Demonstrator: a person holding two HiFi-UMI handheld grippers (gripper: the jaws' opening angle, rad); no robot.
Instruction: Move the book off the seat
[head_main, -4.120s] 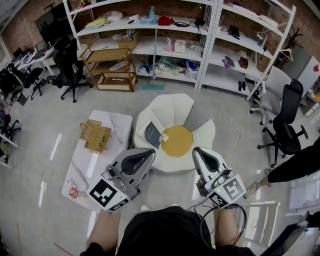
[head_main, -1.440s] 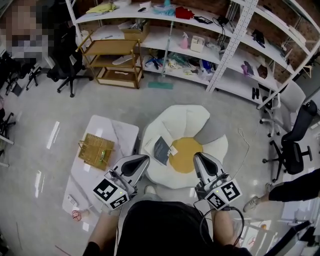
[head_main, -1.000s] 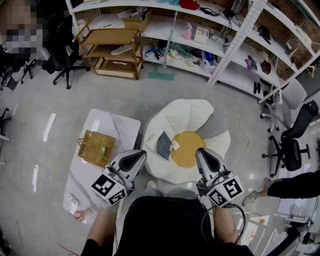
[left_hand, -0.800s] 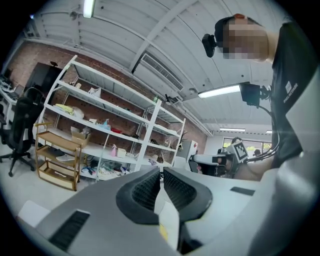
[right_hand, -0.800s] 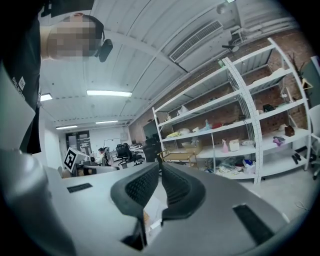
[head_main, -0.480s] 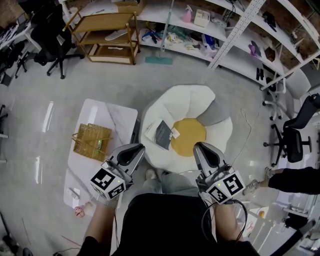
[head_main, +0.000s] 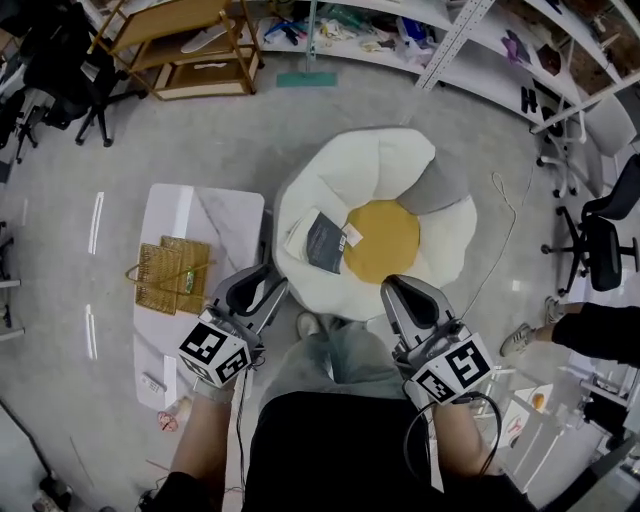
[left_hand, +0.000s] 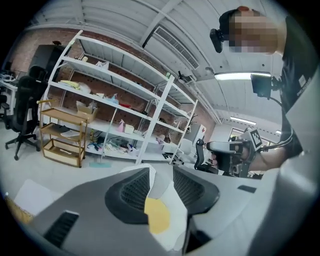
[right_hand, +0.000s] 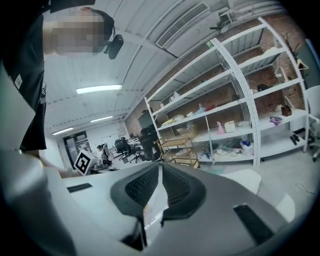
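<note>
Near seat (head_main: 370, 170), left tool (head_main: 264, 286) lower, jaws just opening (nothing between); book (head_main: 325, 243) unmoved.

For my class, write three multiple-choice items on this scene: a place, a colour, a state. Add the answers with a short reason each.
1. Where does the book lie?
A on the floor
B on the seat
C on a shelf

2. What colour is the seat's centre?
A red
B yellow
C blue

3. The jaws of the left gripper are:
A shut on the book
B shut on nothing
C apart, nothing between

Answers:
1 B, the head view shows it on the white seat.
2 B, the round middle is yellow.
3 C, a gap shows; they have just been opening, with nothing between them.
</note>
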